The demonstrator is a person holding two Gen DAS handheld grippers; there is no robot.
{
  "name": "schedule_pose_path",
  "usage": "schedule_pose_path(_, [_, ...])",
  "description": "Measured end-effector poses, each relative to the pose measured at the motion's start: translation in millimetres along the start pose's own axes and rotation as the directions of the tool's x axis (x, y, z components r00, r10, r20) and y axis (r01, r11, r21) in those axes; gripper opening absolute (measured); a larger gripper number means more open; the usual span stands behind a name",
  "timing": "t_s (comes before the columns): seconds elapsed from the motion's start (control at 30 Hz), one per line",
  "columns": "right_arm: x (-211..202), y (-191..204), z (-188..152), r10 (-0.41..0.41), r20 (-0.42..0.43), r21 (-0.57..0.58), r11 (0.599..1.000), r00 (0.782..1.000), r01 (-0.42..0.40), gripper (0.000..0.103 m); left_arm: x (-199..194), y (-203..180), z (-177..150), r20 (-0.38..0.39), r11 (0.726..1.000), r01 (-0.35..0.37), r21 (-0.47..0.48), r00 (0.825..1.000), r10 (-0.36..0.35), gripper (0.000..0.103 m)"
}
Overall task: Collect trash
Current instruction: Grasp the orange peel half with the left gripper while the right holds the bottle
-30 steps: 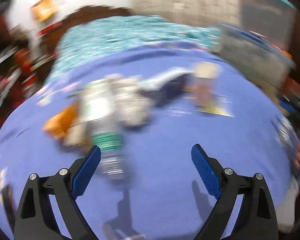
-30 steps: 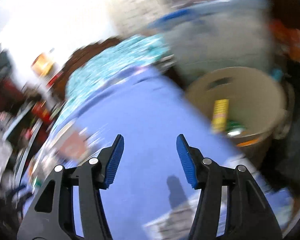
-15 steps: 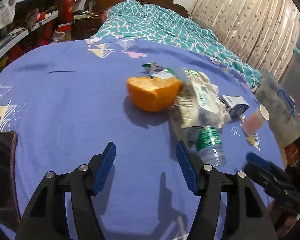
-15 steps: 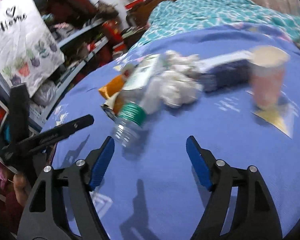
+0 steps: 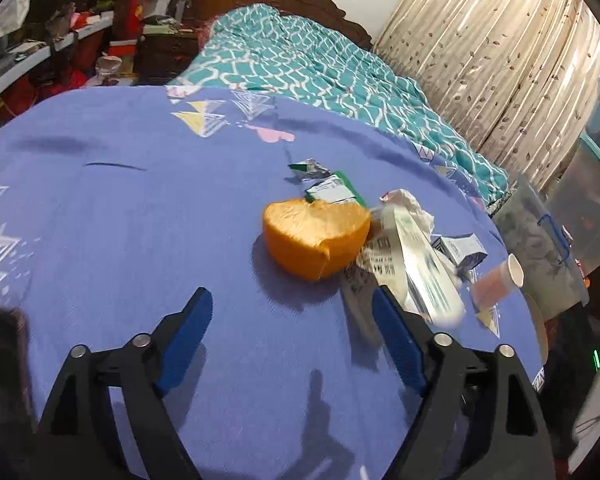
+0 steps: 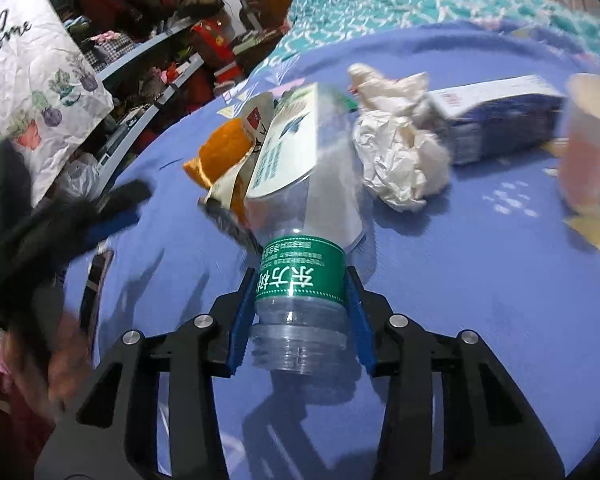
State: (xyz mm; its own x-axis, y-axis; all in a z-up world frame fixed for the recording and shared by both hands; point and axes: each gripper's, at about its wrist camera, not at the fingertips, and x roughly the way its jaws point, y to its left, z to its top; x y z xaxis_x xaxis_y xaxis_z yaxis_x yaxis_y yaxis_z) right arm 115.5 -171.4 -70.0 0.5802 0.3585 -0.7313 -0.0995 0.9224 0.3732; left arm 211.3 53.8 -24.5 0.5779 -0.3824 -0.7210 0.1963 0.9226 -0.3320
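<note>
While the right claw (image 6: 300, 316), just closing, clamps the bottle (image 6: 300, 256) near its neck, lift straight clear of the peel (image 5: 316, 238); left claw (image 5: 292, 320), just reopening, stands empty.

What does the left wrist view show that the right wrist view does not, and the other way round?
Only the left wrist view: the left claw, open with nothing between its fingers, and the curtain. Only the right wrist view: the right claw, its jaws just closed on the bottle, and the "Home" cloth. Both: the orange peel, the paper cup, the blue sheet.
</note>
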Motion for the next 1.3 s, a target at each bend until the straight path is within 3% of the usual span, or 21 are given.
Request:
schedule_pose_path(0.1, [-29.6,-0.9,-25.0,-0.04,0.023,-0.087,0.995,0.999,0.042,0.044,20.3,-2.9,12.3,-0.021,1.0,-0.004,-0.011,1.0,0.003,0.085])
schedule_pose_path(0.13, [-51.5,-4.6,-48.0,-0.094,0.048,-0.158,0.982,0.994,0.101,0.043,27.3,-4.5,16.6,-0.024,1.0,-0.014,-0.005,1.0,0.014,0.085])
schedule_pose_path(0.3, [-83.6,-23.1,-78.2,-0.155,0.061,-0.173,0.971,0.986,0.164,0.046,58.9,-10.2,28.5,-0.052,0.999,-0.042,0.0,0.998,0.042,0.083])
schedule_pose_path(0.33, [-91.2,-29.5,-82.9,-0.168,0.069,-0.156,0.972,0.983,0.177,0.051,62.4,-11.7,29.4,-0.055,1.0,-0.029,-0.003,0.998,0.029,0.077])
schedule_pose_path(0.4, [-101.4,-36.9,-86.2,-0.191,0.1,-0.123,0.971,0.976,0.203,0.078,63.3,-13.7,29.5,-0.065,1.0,0.011,-0.012,0.998,-0.012,0.039])
schedule_pose_path(0.5, [-109.1,-42.3,-77.6,-0.185,0.143,-0.083,0.977,0.972,0.198,0.084,54.2,-13.4,26.9,-0.052,1.0,-0.008,-0.021,0.999,0.007,0.018])
schedule_pose_path(0.6, [-106.6,-42.5,-71.3,-0.188,0.152,-0.086,0.976,0.97,0.202,0.088,35.6,-3.1,17.3,-0.043,0.999,0.019,-0.039,0.999,-0.02,0.009])
schedule_pose_path(0.7, [-99.1,-44.1,-58.8,-0.196,0.158,-0.091,0.973,0.968,0.212,0.09,11.7,8.1,3.9,-0.034,0.998,0.049,-0.049,0.998,-0.05,0.009])
schedule_pose_path(0.83, [-84.7,-49.8,-48.3,-0.148,0.124,-0.041,0.987,0.981,0.154,0.09,-22.5,22.6,-22.2,-0.028,0.995,0.094,-0.043,0.995,-0.095,0.009])
schedule_pose_path(1.07, [-66.2,-39.9,-49.1,-0.112,0.085,-0.062,0.991,0.99,0.117,0.09,-34.0,21.4,-59.0,-0.077,0.994,0.108,-0.027,0.991,-0.11,0.009])
schedule_pose_path(1.13, [-61.7,-37.9,-50.9,-0.123,0.074,-0.071,0.989,0.99,0.128,0.086,-31.6,19.1,-62.7,-0.092,0.994,0.101,-0.043,0.99,-0.104,0.019])
schedule_pose_path(1.17, [-60.3,-37.4,-51.5,-0.122,0.068,-0.073,0.989,0.99,0.127,0.074,-29.8,18.9,-63.4,-0.1,0.993,0.11,-0.052,0.988,-0.115,0.039])
schedule_pose_path(1.2, [-58.2,-37.7,-52.3,-0.131,0.053,-0.077,0.988,0.99,0.135,0.066,-28.2,17.7,-63.8,-0.102,0.992,0.113,-0.059,0.988,-0.119,0.05])
schedule_pose_path(1.3, [-64.9,-38.2,-57.1,-0.133,0.064,-0.082,0.987,0.989,0.138,0.065,-25.0,11.2,-63.8,-0.098,0.995,0.095,-0.038,0.99,-0.099,0.049])
